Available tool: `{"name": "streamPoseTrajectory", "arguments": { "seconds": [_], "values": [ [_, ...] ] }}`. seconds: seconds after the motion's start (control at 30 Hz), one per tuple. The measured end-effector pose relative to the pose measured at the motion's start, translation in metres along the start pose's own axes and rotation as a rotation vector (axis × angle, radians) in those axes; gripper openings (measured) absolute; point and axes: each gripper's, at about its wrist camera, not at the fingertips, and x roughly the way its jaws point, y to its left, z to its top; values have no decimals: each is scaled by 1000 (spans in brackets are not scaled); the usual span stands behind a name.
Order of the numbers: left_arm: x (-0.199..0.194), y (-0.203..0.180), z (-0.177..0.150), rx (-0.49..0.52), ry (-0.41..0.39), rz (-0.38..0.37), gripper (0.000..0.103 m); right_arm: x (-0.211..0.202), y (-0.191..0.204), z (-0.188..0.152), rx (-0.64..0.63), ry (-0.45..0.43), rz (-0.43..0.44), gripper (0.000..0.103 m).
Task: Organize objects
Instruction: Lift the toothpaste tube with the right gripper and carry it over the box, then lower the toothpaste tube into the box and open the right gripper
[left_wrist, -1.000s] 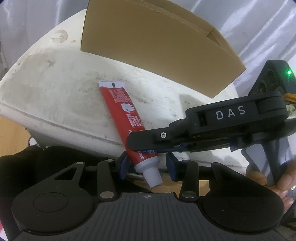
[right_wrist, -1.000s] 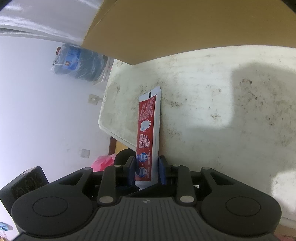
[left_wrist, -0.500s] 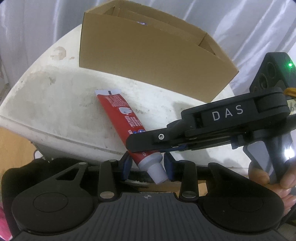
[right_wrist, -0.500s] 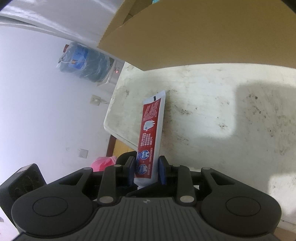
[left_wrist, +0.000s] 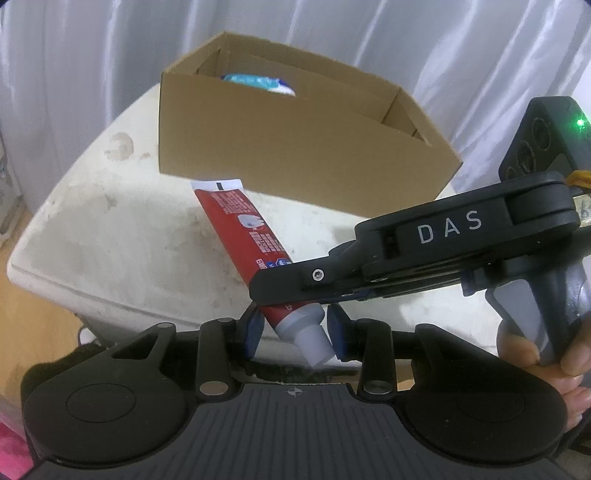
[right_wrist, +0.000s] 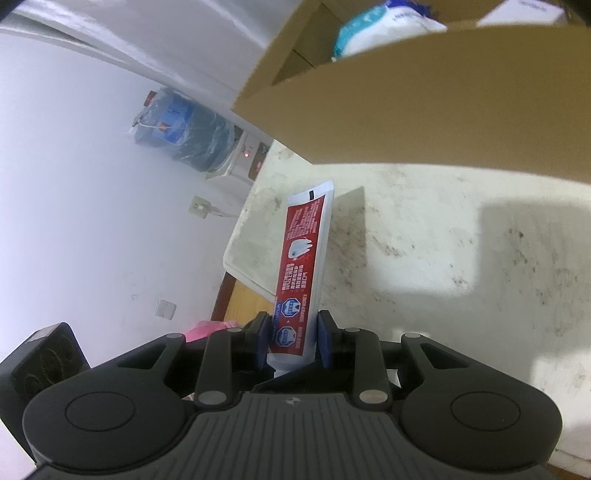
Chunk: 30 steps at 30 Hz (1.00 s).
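Stained white table (left_wrist: 110, 236), curtain (left_wrist: 92, 55) behind; both grippers' fingers clamp toothpaste tube (left_wrist: 243, 236) near box (left_wrist: 295, 155)

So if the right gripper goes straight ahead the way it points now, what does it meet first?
Probably the near wall of the cardboard box. The right gripper is shut on the toothpaste tube, whose crimped end leads, so that end would likely touch first; depth is unclear.

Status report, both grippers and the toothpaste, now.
Right gripper shut on toothpaste tube, lifted off table. Left gripper brackets the cap end, grip unclear. Cardboard box ahead, open, nothing blocking.
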Motion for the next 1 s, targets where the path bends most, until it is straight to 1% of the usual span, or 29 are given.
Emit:
{"name": "streamPoseTrajectory", "arguments": {
  "seconds": [0.3,0.47,0.6,0.8,1.0],
  "values": [
    [-23,-14,13,72,-67,30,37,-23,21,3,-56,-71,30,30],
    [-37,-28,30,139,-122,37,37,-45,31,11,-73,-143,53,30],
    [-40,-40,48,196,-155,30,37,-65,32,23,-74,-207,66,30],
    [-26,-59,84,272,-174,-2,37,-91,20,51,-34,-289,62,30],
    [10,-68,123,307,-140,-63,37,-103,-4,78,30,-339,25,30]
  ]
}}
